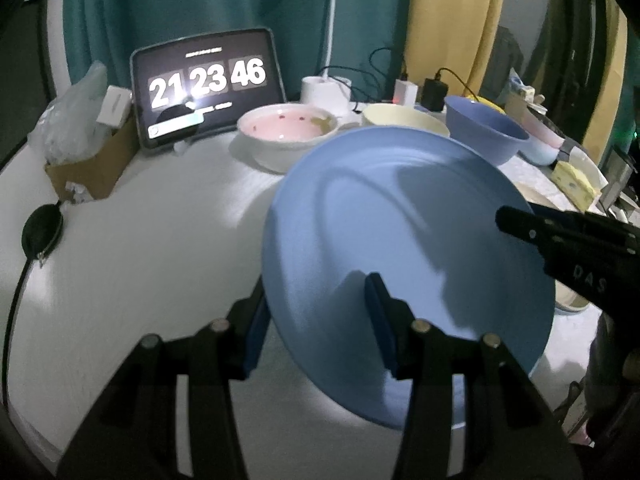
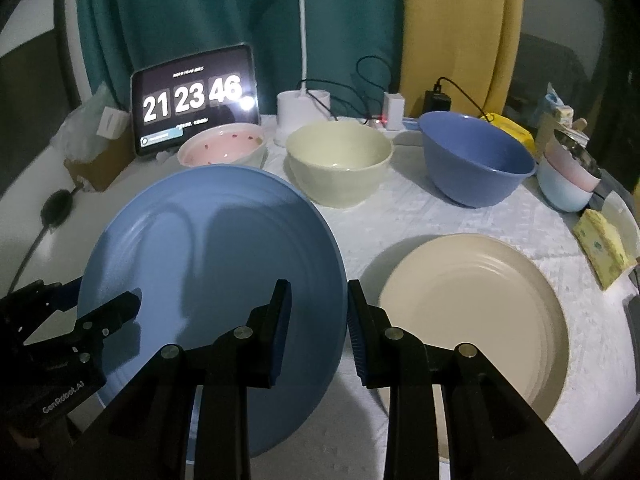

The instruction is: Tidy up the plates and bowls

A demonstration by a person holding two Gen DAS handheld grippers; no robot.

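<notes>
Plates: blue plate [image 2: 216,248], beige plate [image 2: 472,304]. Five bowls.

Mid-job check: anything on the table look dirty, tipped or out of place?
The pink bowl by the tablet has dark specks and a brownish smear inside, so it looks used. The blue plate is tilted, held at opposite edges by both tongs. Nothing looks spilled.

Blue plate [image 1: 400,240] perhaps hides cream bowl [image 1: 404,120].

I hold a plate [image 2: 216,256] between my left gripper [image 1: 316,320] and right gripper [image 2: 316,332], tilted above the table [image 2: 420,216]. Right of it lies a second plate [image 2: 472,304]; behind stand three bowls [image 2: 340,160] and a tablet [image 2: 192,100].
</notes>
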